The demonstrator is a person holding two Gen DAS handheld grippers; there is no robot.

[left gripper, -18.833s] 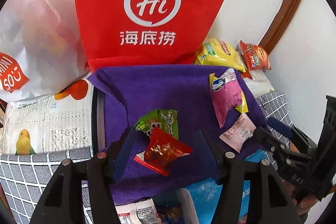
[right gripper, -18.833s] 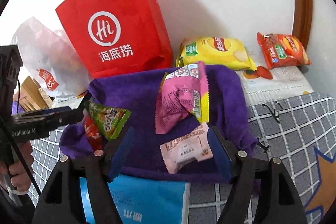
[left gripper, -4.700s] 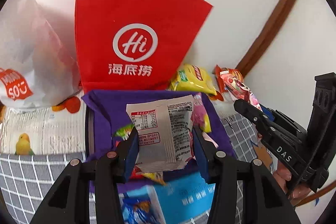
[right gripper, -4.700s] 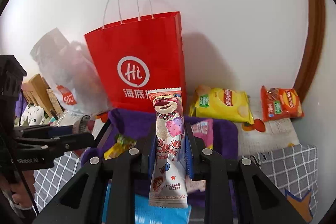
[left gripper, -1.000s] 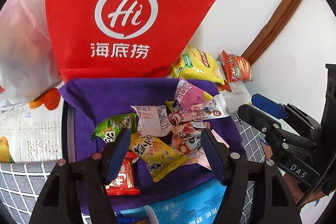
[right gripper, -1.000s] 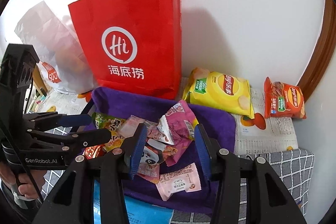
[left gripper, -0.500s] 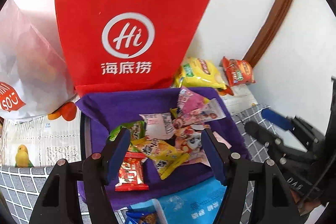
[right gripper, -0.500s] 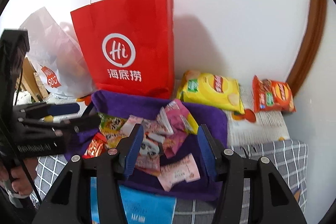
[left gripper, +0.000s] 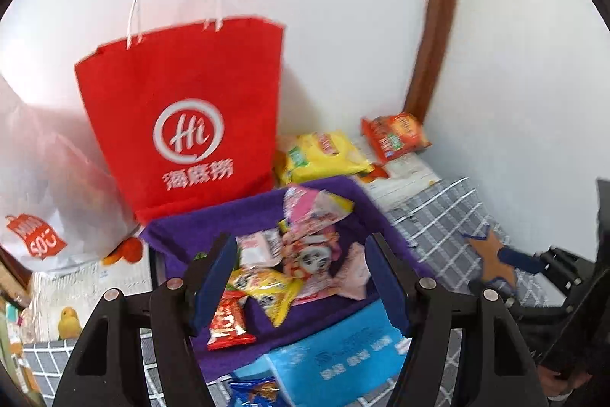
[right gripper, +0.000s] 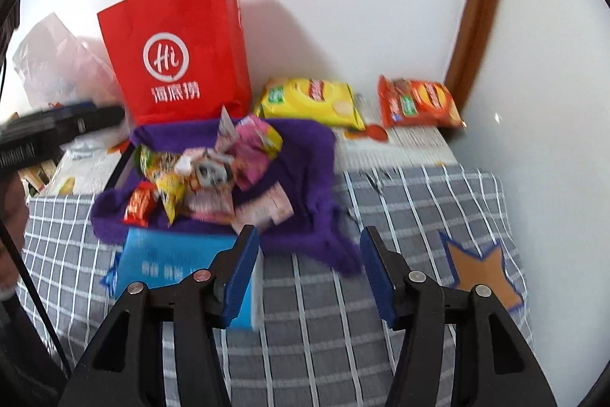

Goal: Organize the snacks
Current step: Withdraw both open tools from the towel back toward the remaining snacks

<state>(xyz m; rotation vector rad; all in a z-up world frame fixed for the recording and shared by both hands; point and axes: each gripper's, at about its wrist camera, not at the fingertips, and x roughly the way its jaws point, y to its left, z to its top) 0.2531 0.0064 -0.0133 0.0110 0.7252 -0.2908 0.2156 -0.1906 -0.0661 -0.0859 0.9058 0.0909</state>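
Observation:
Several small snack packets [left gripper: 305, 254] lie piled on a purple cloth [left gripper: 248, 212] over a tray; the pile [right gripper: 213, 174] and cloth [right gripper: 305, 155] also show in the right wrist view. A red packet [left gripper: 227, 321] lies at the cloth's near left. My left gripper [left gripper: 301, 277] is open and empty, held above the pile's near side. My right gripper [right gripper: 309, 269] is open and empty, over the grey checked cover to the right of the pile. A yellow chip bag [right gripper: 310, 100] and an orange-red chip bag [right gripper: 417, 102] lie behind the cloth by the wall.
A red paper bag [left gripper: 187, 124] stands against the wall behind the cloth, with a white plastic bag [left gripper: 42, 193] to its left. A blue pack [right gripper: 179, 260] lies in front of the cloth. A brown star patch [right gripper: 480, 269] marks the checked cover at right.
Both grippers have pulled back and up from the pile, still open. The right gripper has swung to the right over the checked cover. The snacks stay on the cloth.

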